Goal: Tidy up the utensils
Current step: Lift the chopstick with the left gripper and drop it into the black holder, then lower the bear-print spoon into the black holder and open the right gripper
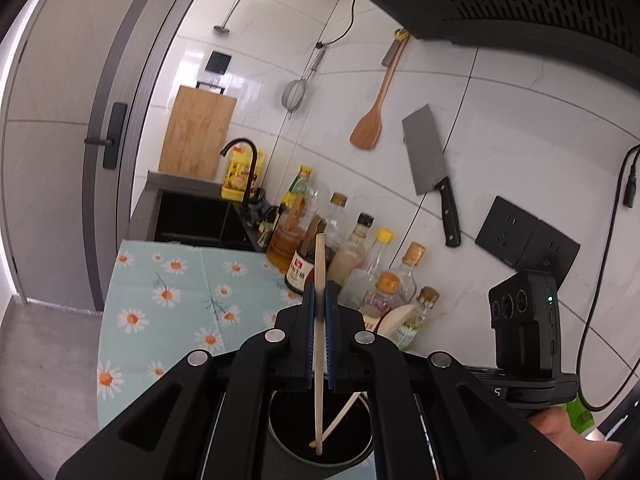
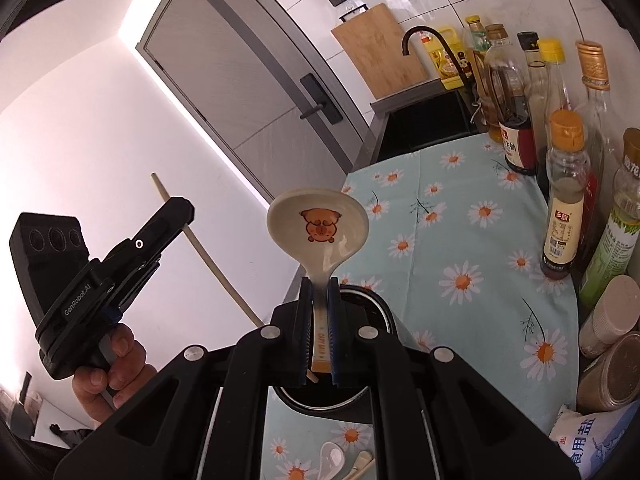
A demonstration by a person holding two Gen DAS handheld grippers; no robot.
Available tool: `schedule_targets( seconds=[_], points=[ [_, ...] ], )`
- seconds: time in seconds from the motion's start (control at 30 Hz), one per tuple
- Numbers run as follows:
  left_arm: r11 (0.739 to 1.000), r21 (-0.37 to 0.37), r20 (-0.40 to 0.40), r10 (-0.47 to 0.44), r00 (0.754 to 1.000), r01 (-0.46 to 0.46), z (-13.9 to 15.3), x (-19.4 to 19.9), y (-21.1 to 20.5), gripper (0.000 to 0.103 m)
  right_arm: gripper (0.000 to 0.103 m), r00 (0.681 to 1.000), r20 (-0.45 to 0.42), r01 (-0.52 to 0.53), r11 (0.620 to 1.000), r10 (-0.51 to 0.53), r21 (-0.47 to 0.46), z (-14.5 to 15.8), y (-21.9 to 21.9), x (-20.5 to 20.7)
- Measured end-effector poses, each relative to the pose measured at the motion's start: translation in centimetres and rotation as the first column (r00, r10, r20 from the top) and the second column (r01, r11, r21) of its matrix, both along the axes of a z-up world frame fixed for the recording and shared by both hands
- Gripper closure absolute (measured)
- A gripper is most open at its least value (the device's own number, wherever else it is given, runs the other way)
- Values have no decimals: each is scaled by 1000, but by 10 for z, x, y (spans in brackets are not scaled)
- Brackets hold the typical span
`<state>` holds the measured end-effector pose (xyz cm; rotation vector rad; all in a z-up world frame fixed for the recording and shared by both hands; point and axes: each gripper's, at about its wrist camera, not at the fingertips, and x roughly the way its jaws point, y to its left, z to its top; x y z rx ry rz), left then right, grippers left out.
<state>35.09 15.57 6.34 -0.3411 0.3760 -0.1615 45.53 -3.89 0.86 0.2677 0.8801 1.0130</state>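
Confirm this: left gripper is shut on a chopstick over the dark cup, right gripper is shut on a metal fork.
Wrong on the fork. The right wrist view shows the right gripper shut on a ceramic spoon with a pig picture. The left gripper is shut on a chopstick over the dark cup.

The left gripper (image 1: 319, 300) is pinching its blue-padded fingers (image 1: 309, 308) together on a thin stick, with only that sliver of gap showing between the pads. From the right wrist view it is tilting up and to the right, and a bare hand (image 2: 108, 364) is wrapping its handle from below. The right gripper (image 2: 319, 300) is pressing its fingers (image 2: 333, 312) against a spoon handle and pointing forward, roughly level.
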Motion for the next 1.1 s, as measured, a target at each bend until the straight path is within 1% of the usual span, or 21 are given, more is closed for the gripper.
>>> schedule_targets(
  seconds=[0.13, 0.17, 0.2, 0.23, 0.27, 0.5, 0.63, 0.83, 0.93, 1.1],
  points=[
    [1000, -18, -67, 5, 998, -6, -16, 3, 0, 98, 93, 1000, -17, -18, 1000, 18, -22, -7, 5, -1],
    [999, -32, -96, -5, 995, 2, -20, 4, 0, 95, 82, 1000, -23, -22, 999, 21, -35, -8, 6, -2],
    [999, -44, -106, -13, 994, 8, -22, 3, 0, 89, 70, 999, -31, -14, 999, 13, -44, -10, 6, -3],
    [998, -66, -118, -21, 993, 13, -25, 2, 2, 72, 52, 999, -35, -3, 999, 2, -37, -10, 4, -3],
    [997, -79, -128, -23, 992, 13, -27, 1, 3, 61, 50, 999, -38, 6, 1000, -7, -23, -10, 1, -4],
    [994, -111, -150, -24, 988, 7, -31, -6, 5, 61, 50, 999, -37, 25, 1000, -25, -4, 1, -10, -12],
    [994, -110, -155, -19, 988, 1, -29, -12, 6, 61, 50, 998, -42, 41, 999, -40, 9, 6, -20, -19],
    [996, -91, -158, -20, 987, 6, -24, -31, 2, 61, 50, 999, -30, 45, 999, -46, -5, 12, -33, -40],
    [995, -102, -149, -34, 988, 19, -25, -42, 2, 61, 50, 999, -32, 40, 999, -40, 1, 15, -39, -53],
    [994, -103, -180, -39, 983, 20, -32, -58, 2, 61, 50, 999, -38, 25, 999, -27, -31, 14, -45, -74]
  ],
)
